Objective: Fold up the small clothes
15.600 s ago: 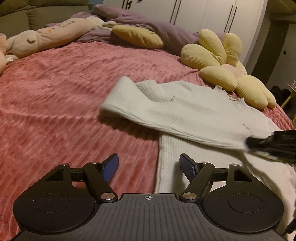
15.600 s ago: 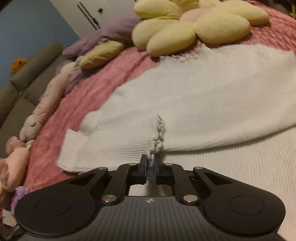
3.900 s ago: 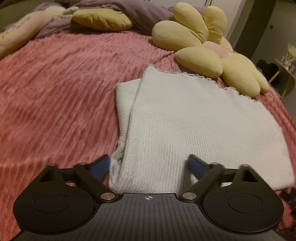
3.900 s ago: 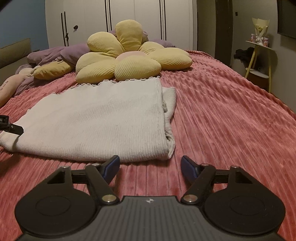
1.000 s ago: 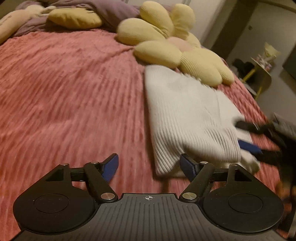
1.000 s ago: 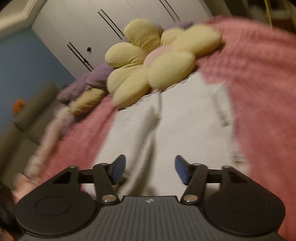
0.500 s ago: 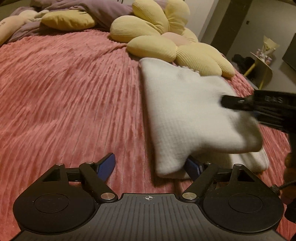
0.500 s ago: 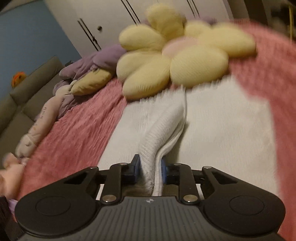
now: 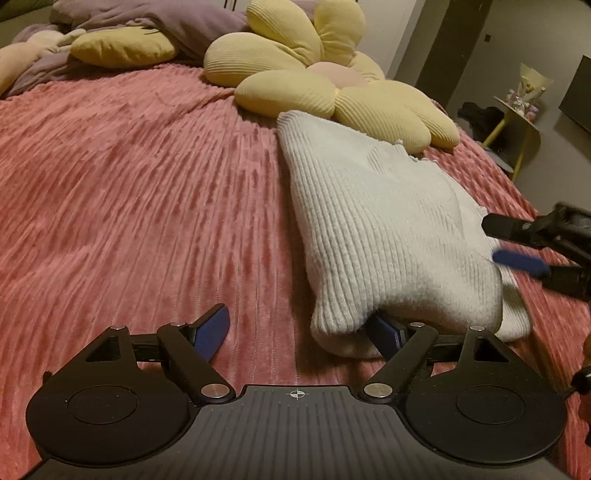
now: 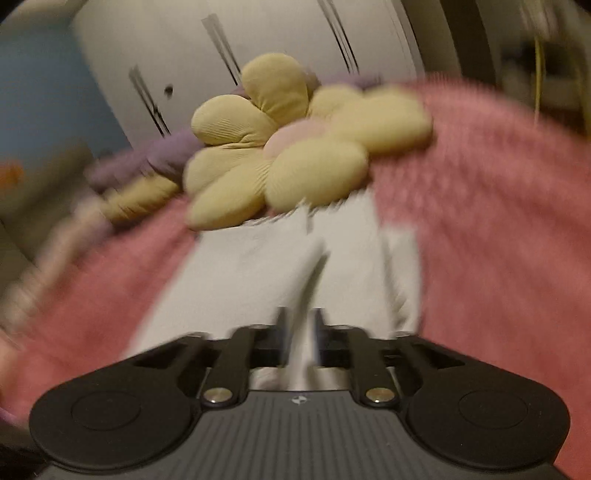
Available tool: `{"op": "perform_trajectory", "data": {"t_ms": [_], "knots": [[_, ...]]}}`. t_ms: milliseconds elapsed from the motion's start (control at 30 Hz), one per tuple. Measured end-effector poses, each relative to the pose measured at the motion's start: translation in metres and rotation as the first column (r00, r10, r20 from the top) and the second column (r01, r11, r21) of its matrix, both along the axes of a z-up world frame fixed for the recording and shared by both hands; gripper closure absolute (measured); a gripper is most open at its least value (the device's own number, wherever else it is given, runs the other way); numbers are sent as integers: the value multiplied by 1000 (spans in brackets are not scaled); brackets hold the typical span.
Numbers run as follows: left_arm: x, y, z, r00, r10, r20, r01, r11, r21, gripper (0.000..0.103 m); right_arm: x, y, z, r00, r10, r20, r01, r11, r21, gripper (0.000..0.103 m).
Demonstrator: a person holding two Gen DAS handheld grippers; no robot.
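Note:
A white ribbed knit garment (image 9: 384, 229) lies folded into a narrow stack on the pink bedspread (image 9: 129, 206). My left gripper (image 9: 299, 332) is open; its right finger sits under the garment's near corner, its left finger is on the bedspread. My right gripper shows in the left wrist view (image 9: 498, 240) at the garment's right edge, its fingers a small gap apart. In the blurred right wrist view the right gripper (image 10: 300, 328) is nearly closed with a fold of the white garment (image 10: 258, 266) between its fingers.
A yellow flower-shaped cushion (image 9: 314, 81) lies just beyond the garment, touching its far edge. A yellow pillow (image 9: 122, 48) and purple bedding (image 9: 177, 26) sit at the back left. A yellow side table (image 9: 517, 110) stands off the bed's right side.
The right gripper has lowered the lifted fold of the garment toward the right, and the top layer now lies lower. The left gripper has barely moved. The right wrist view is blurred by motion.

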State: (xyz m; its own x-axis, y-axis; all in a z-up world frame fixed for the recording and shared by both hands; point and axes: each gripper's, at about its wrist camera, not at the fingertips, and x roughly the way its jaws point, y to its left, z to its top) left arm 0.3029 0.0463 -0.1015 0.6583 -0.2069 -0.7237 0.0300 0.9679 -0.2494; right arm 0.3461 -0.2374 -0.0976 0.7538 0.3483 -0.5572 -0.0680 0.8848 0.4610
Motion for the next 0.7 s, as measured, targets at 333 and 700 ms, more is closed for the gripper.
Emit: {"op": "perform_trajectory", "data": {"t_ms": [333, 700], "knots": [[1, 3, 1, 1000, 11, -14, -11, 1000, -7, 17, 14, 17, -26, 991, 100, -92, -82, 980, 179, 48], [3, 1, 0, 1000, 9, -18, -9, 1000, 10, 17, 26, 29, -41, 985, 116, -128, -93, 980, 178, 66]]}}
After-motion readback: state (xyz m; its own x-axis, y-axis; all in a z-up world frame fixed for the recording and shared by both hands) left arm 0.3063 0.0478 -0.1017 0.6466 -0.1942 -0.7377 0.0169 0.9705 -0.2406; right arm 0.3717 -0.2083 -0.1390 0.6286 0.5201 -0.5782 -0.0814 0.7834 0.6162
